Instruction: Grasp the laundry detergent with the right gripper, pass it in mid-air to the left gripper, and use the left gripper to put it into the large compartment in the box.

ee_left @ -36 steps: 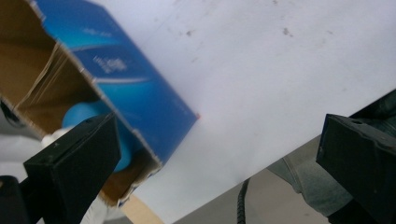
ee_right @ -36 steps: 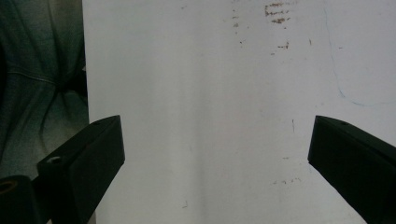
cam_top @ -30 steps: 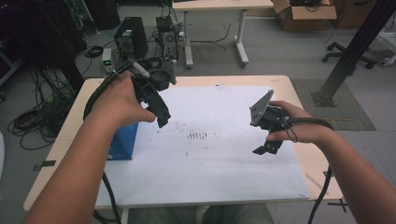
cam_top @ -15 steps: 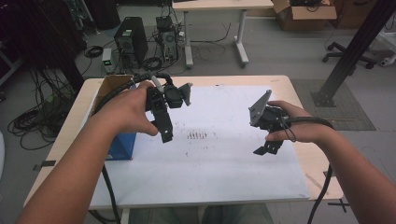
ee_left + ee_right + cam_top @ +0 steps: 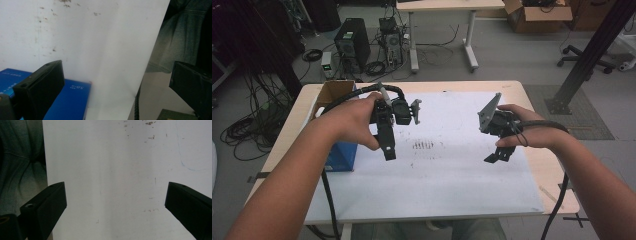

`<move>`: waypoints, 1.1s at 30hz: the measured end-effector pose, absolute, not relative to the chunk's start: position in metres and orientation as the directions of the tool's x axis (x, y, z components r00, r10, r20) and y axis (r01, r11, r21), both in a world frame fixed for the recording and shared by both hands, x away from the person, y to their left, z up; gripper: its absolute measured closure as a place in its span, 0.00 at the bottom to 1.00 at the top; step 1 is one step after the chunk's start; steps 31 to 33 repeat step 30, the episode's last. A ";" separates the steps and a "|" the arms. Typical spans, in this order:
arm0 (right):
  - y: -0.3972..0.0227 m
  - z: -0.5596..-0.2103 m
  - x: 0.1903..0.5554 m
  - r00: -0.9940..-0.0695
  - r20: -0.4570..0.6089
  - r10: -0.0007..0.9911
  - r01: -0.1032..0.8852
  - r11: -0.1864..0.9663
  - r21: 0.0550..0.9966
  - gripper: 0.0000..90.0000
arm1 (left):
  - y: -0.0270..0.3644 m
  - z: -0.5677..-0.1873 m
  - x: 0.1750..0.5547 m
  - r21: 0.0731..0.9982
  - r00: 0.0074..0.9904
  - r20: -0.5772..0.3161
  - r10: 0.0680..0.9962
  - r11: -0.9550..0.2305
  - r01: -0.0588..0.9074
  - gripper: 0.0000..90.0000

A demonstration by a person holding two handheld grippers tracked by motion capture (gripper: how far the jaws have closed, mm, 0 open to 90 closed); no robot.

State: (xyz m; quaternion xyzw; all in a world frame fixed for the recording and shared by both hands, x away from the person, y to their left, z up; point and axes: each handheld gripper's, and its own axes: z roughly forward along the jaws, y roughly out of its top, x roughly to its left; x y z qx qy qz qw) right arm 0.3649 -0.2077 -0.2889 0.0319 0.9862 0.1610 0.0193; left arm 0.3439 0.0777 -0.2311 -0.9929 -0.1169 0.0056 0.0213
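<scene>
Nearby, the blue box (image 5: 341, 156) is seen at the white sheet's (image 5: 447, 185) left edge on the surface, just below the left gripper (image 5: 388, 145). Both the left and right gripper (image 5: 498, 156) are held wide and empty. If lowered carelessly, the box could be knocked off the edge.

A blue box (image 5: 343, 156) lies flat at the left edge of the white sheet (image 5: 447, 170), its printed top facing up; lettering too blurred to read
</scene>
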 end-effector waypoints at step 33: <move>-0.203 -0.289 0.370 -0.997 -0.021 0.069 0.060 0.950 0.308 0.04 | 0.083 -0.232 0.349 -0.042 0.971 0.003 0.239 -0.970 0.238 0.00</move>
